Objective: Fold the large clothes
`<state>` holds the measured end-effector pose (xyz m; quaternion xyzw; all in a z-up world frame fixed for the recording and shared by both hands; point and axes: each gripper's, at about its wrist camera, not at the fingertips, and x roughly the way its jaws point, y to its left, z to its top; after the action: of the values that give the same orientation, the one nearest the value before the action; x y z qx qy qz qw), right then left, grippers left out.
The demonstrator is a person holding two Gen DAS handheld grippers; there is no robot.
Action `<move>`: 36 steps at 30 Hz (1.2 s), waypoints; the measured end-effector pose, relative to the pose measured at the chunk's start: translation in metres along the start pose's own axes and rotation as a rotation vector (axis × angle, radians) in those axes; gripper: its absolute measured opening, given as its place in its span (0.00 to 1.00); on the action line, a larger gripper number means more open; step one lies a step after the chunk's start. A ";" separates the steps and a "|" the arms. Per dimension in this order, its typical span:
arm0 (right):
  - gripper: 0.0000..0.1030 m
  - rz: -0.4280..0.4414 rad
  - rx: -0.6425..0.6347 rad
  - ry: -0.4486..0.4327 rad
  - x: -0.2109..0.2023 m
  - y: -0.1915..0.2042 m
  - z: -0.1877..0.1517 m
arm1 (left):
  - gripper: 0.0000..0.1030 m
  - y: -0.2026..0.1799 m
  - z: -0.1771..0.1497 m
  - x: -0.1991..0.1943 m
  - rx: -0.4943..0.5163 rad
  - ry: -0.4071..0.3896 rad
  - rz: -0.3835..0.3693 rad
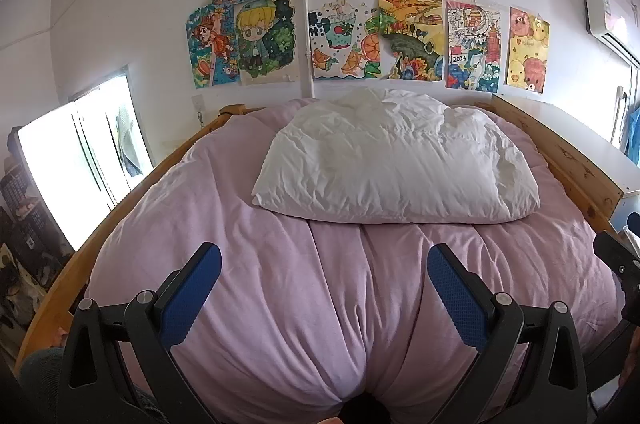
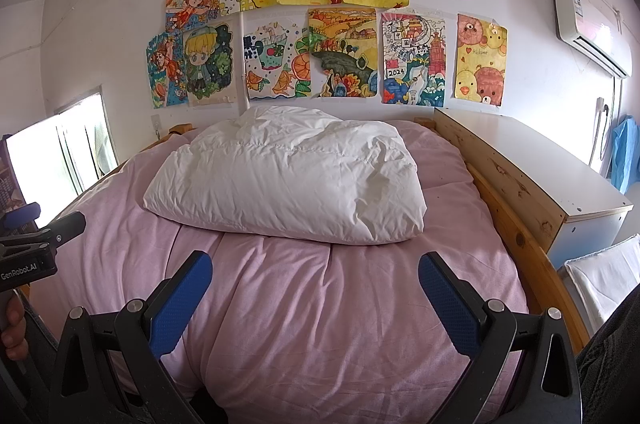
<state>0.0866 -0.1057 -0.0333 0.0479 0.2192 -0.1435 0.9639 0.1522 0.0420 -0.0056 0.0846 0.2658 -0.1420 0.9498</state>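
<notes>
white padded garment (image 1: pixel 396 160) lies folded on the bed beyond both gaping, empty grippers (image 1: pixel 324 288) (image 2: pixel 315 294).

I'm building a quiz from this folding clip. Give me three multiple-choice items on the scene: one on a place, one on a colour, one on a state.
1. Where does the white padded garment lie?
A. On the pink bedding, toward the wall end
B. On the white cabinet
C. On the floor

2. What colour are the gripper pads?
A. Red
B. Blue
C. Green

3. How do the left gripper and the right gripper stand?
A. Both shut on cloth
B. One open, one shut
C. Both open, holding nothing

Answers: 1 A, it rests on the pink bedding below the drawings; 2 B, all pads show blue; 3 C, each pair of fingers is spread wide with only bedding between.
</notes>
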 end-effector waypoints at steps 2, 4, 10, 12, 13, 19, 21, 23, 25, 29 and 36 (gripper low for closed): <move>1.00 -0.001 0.000 0.000 0.000 0.000 0.000 | 0.99 0.001 0.001 0.001 0.002 -0.001 0.002; 1.00 0.000 0.001 -0.001 0.000 0.000 0.000 | 0.99 0.001 0.000 0.000 -0.001 -0.001 -0.001; 1.00 0.001 0.000 0.001 0.000 0.000 0.000 | 0.99 0.002 0.000 0.001 -0.001 -0.001 0.001; 1.00 0.000 0.001 0.000 0.000 0.000 0.000 | 0.99 0.003 0.000 0.001 0.000 -0.001 0.000; 1.00 0.000 0.001 0.000 0.000 0.000 0.000 | 0.99 0.002 0.000 0.001 -0.003 0.001 0.003; 1.00 0.000 0.001 0.001 0.000 0.001 0.000 | 0.99 -0.002 0.000 0.003 0.001 0.002 0.026; 1.00 0.000 0.000 0.000 0.000 0.000 0.000 | 0.99 -0.003 -0.001 0.002 0.001 -0.002 0.034; 1.00 0.000 0.001 0.000 0.000 0.000 0.000 | 0.99 -0.003 -0.001 0.003 0.002 -0.002 0.040; 1.00 0.000 0.001 0.001 0.000 0.000 0.000 | 0.99 -0.004 -0.003 0.003 0.003 -0.001 0.042; 1.00 0.000 0.000 0.000 0.000 0.001 0.000 | 0.99 -0.003 -0.004 0.004 0.003 -0.003 0.042; 1.00 0.000 0.001 0.001 0.000 0.000 0.000 | 0.99 -0.002 -0.004 0.004 0.004 -0.003 0.040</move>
<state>0.0869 -0.1055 -0.0329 0.0483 0.2197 -0.1437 0.9637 0.1526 0.0398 -0.0112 0.0915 0.2625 -0.1236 0.9526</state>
